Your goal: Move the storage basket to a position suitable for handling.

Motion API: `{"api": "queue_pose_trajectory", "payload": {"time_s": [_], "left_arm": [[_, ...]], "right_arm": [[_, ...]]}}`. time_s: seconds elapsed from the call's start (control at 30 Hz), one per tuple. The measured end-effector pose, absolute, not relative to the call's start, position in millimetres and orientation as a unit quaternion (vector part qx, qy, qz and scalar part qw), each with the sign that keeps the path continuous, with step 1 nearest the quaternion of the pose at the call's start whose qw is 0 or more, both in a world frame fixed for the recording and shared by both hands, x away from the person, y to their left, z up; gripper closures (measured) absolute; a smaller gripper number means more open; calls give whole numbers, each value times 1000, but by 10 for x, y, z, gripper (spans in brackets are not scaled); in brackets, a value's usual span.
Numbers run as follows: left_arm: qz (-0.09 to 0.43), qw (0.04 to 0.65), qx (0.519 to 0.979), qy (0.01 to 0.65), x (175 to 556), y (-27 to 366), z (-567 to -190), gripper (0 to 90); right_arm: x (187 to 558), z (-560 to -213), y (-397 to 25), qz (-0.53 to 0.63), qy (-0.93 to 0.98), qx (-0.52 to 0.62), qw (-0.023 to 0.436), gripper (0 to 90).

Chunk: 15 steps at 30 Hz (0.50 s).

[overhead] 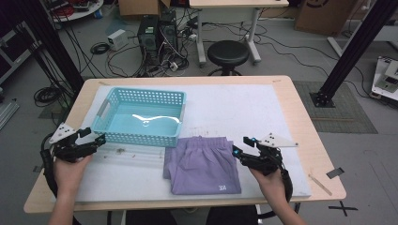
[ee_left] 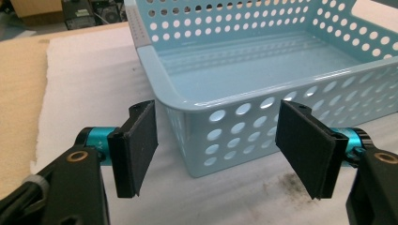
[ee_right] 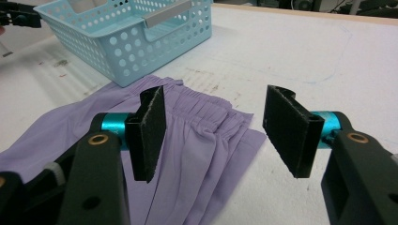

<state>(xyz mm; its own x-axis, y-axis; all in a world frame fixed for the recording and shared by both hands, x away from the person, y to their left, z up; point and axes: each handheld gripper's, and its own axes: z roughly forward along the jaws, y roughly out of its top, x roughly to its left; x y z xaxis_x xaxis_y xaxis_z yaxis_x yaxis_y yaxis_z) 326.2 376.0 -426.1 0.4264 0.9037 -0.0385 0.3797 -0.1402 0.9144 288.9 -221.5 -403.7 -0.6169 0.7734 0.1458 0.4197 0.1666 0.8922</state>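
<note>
A wooden bench (overhead: 300, 117) carries a white foam sheet (overhead: 234, 105) over most of its top. Toward the back left of the sheet sits a light blue perforated plastic basket (overhead: 141, 136) with grey handles, and nothing lies inside it. Just in front of its right corner lies a folded lilac cloth garment with a gathered waistband (overhead: 202, 164), flat on the sheet, its waistband end almost touching the basket's front wall; a small white print shows near its near edge.

The left gripper (overhead: 89, 140) is held in the person's left hand (overhead: 69, 169) at the basket's front left corner. In the left gripper view its jaws are spread wide, one on each side of that corner, gripping nothing and just short of the plastic.

The right gripper (overhead: 240, 147) is in the right hand (overhead: 268, 180), at the garment's right edge. In the right gripper view its jaws stand wide apart above the cloth's pleated edge, pinching nothing.

Behind the bench stand a black round stool (overhead: 228, 54) and a black computer tower (overhead: 157, 30) among loose cables on the floor.
</note>
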Motion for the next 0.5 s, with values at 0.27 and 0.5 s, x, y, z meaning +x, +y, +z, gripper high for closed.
{"api": "queue_pose_trajectory", "payload": {"time_s": [0.27, 0.5], "left_arm": [[259, 486, 698, 459, 3348, 3720, -4311, 383], [263, 480, 701, 457, 3340, 3694, -4301, 399]], "right_arm": [[2891, -4028, -2226, 508, 742, 400, 176, 408], [3015, -3993, -2100, 513, 746, 390, 166, 408]]}}
